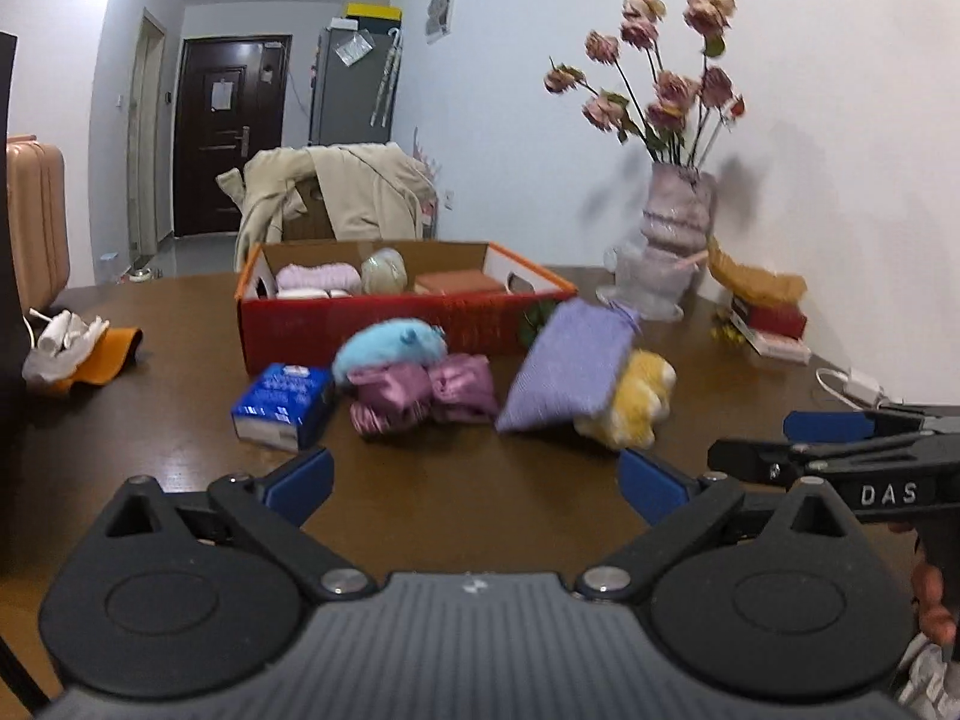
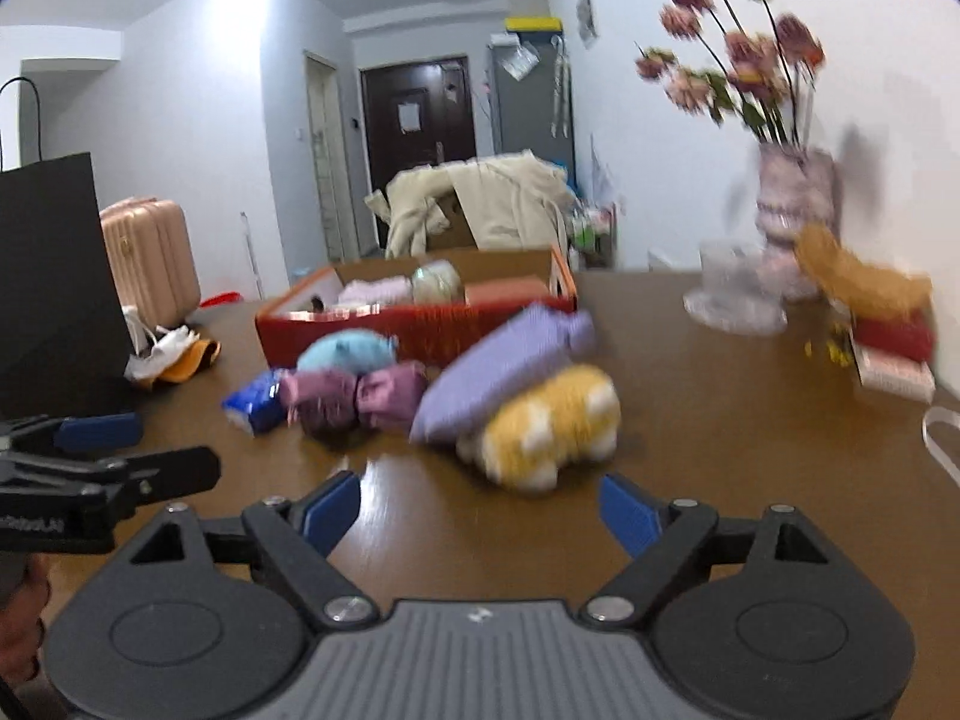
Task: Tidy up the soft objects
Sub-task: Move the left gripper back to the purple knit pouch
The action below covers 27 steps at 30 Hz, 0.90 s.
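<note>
A red cardboard box (image 1: 384,330) (image 2: 420,324) stands on the brown table and holds a pink knit piece (image 1: 315,277), a pale ball (image 1: 384,270) and a brown block (image 1: 459,282). In front of it lie a light blue plush (image 1: 387,345) (image 2: 345,348), a purple satin bow (image 1: 420,396) (image 2: 354,396), a lilac pouch (image 1: 567,369) (image 2: 498,372) leaning on a yellow plush (image 1: 636,402) (image 2: 552,426), and a blue tissue pack (image 1: 282,405) (image 2: 255,399). My left gripper (image 1: 477,483) is open and empty, short of the pile. My right gripper (image 2: 480,510) is open and empty too, near the yellow plush.
A vase of dried roses (image 1: 675,228) (image 2: 792,210) stands at the wall, with a clear dish (image 2: 735,294) and a red box under brown cloth (image 1: 768,306) (image 2: 882,330) beside it. An orange cloth with white items (image 1: 84,348) lies left. A black bag (image 2: 54,288) stands at the left edge.
</note>
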{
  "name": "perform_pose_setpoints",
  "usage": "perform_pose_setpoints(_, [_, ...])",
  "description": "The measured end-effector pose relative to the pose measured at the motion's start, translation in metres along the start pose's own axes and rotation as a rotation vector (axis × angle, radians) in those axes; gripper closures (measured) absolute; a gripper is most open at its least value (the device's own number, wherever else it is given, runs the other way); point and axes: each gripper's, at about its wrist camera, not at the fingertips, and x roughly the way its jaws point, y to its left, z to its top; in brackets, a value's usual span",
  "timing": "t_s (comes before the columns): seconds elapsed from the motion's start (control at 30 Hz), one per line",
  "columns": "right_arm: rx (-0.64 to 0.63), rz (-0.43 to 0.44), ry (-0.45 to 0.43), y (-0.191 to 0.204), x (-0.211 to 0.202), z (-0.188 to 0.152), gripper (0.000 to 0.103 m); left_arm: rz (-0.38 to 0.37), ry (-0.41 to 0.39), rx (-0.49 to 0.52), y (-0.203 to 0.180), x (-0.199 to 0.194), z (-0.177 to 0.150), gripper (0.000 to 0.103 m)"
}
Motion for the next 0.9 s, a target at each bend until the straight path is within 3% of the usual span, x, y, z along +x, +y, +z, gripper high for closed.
perform_pose_setpoints(0.3, [-0.024,-0.025,-0.019,0.002,-0.010,-0.004,0.017,0.025,-0.008,-0.017,-0.001,-0.002,-0.004,0.000])
perform_pose_setpoints(0.6, [-0.064,-0.024,-0.070,-0.009,0.031,0.040,0.017,0.077,0.016,-0.077,0.003,0.053,0.029,0.000])
perform_pose_setpoints(0.73, [-0.068,0.003,-0.076,-0.020,0.070,0.078,0.020,0.021,0.052,-0.196,0.009,0.092,0.040,0.000])
perform_pose_setpoints(0.9, [-0.047,0.051,-0.008,-0.040,0.128,0.111,0.023,-0.093,0.171,-0.284,0.005,0.134,0.038,0.001])
